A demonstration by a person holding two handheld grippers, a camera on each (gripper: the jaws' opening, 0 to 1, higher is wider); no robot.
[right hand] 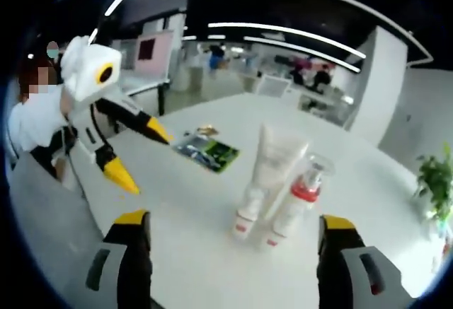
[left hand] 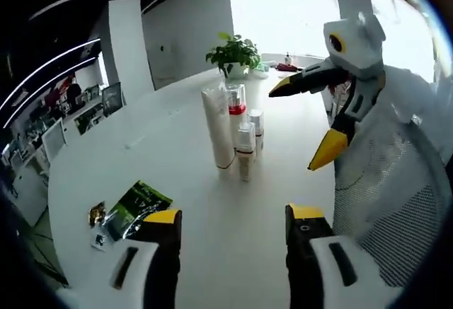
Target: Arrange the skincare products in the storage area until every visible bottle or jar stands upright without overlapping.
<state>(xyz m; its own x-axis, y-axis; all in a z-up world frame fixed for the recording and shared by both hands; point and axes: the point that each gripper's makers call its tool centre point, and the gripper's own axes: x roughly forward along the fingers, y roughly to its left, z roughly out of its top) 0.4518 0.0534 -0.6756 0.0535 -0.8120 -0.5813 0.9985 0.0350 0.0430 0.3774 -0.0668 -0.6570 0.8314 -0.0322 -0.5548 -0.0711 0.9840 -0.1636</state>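
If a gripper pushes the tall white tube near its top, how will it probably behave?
The tall white tube stands upright on its narrow cap, so a high push would probably tip it. The pump bottle and small bottles stand close beside it, so it might knock them. Its body looks like soft plastic and may dent when squeezed.

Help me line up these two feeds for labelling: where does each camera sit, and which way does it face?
Left gripper view: rides the left claw, looking along the white table at the upright skincare products, toward a potted plant; own jaws apart below, right claw entering from the right.
Right gripper view: rides the right claw, facing the products from the opposite side; left claw entering from the left.
Shared: products, green packet, table, each other's claw.
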